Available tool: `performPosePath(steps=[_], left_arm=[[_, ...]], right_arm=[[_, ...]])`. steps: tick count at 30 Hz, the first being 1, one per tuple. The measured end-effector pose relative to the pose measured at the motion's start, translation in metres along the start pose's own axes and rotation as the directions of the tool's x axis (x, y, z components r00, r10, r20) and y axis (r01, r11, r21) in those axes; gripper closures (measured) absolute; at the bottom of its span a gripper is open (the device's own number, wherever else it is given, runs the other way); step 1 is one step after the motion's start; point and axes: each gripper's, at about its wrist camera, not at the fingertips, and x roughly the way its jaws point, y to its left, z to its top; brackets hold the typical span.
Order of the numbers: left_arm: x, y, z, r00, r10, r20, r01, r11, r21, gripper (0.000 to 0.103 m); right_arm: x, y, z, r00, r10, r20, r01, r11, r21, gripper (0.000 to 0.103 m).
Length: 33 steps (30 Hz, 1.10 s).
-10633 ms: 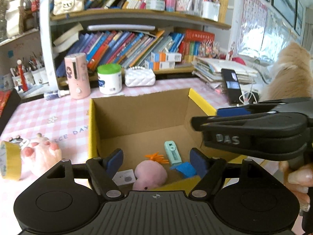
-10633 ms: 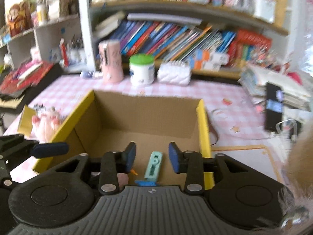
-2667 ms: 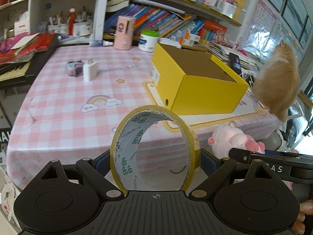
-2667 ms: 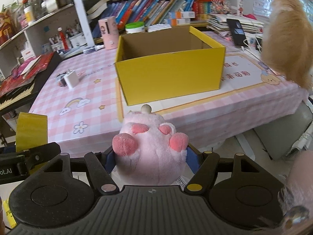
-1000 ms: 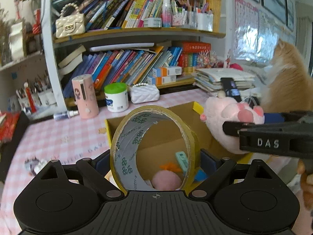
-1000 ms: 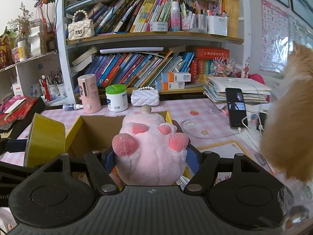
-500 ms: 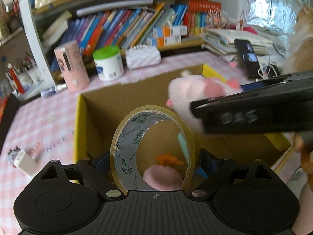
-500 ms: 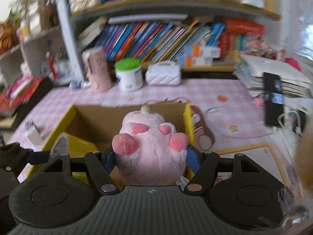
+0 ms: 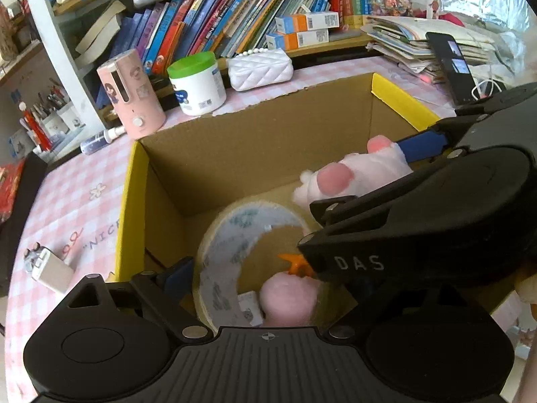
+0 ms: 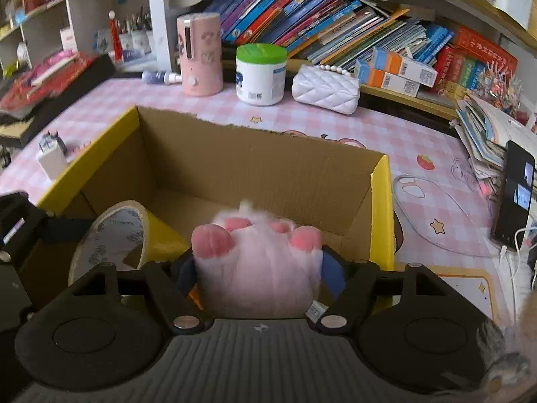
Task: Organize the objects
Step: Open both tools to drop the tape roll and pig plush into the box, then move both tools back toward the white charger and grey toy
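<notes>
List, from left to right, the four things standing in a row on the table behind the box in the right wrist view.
Spray bottle → pink canister → green-lidded tub → white quilted purse.

The open yellow cardboard box [image 10: 381, 201] has free floor along its far brown wall. Its near part is crowded by the yellow tape roll [image 9: 231, 262], the pink plush paw toy [image 10: 258, 268] and the right gripper [image 9: 396, 181]. Behind the box, a pink cylinder device [image 10: 199, 53] and a green-lidded white jar [image 10: 260, 74] block the way to the shelf.

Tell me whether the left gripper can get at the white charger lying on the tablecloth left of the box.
Probably not yet: the left gripper has the tape roll between its jaws over the box; the charger itself lies unobstructed.
</notes>
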Motion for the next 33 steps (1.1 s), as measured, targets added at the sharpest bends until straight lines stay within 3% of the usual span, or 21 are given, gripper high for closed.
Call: performPosePath(steps=[4, 10, 15, 21, 28, 33], left_arm=[[-0.007, 0.0, 0.0, 1.0, 0.014, 0.011, -0.014, 1.0, 0.003, 0.005], [-0.038, 0.007, -0.003, 0.995, 0.005, 0.097, -0.002, 1.0, -0.031, 0.004], [-0.069, 0.015, -0.011, 0.986, -0.002, 0.168, 0.017, 0.996, -0.086, 0.002], [-0.092, 0.023, -0.03, 0.979, -0.003, 0.202, 0.034, 0.988, -0.149, 0.002], [-0.107, 0.039, -0.058, 0.979, 0.014, 0.205, 0.03, 0.978, -0.207, 0.002], [-0.111, 0.052, -0.085, 0.984, 0.029, 0.175, 0.017, 0.966, -0.258, 0.002]], right_arm=[[-0.002, -0.001, 0.001, 1.0, 0.016, 0.017, -0.016, 1.0, 0.017, 0.017], [-0.033, -0.007, 0.001, 0.993, -0.011, 0.12, 0.0, 0.996, 0.088, 0.015], [-0.071, -0.014, -0.013, 0.967, -0.105, 0.232, 0.06, 0.98, 0.192, 0.014], [-0.105, -0.001, -0.036, 0.935, -0.191, 0.298, 0.128, 0.967, 0.221, 0.014], [-0.134, 0.015, -0.068, 0.911, -0.267, 0.315, 0.19, 0.949, 0.252, 0.014], [-0.145, 0.027, -0.088, 0.912, -0.3, 0.279, 0.22, 0.933, 0.284, 0.014]])
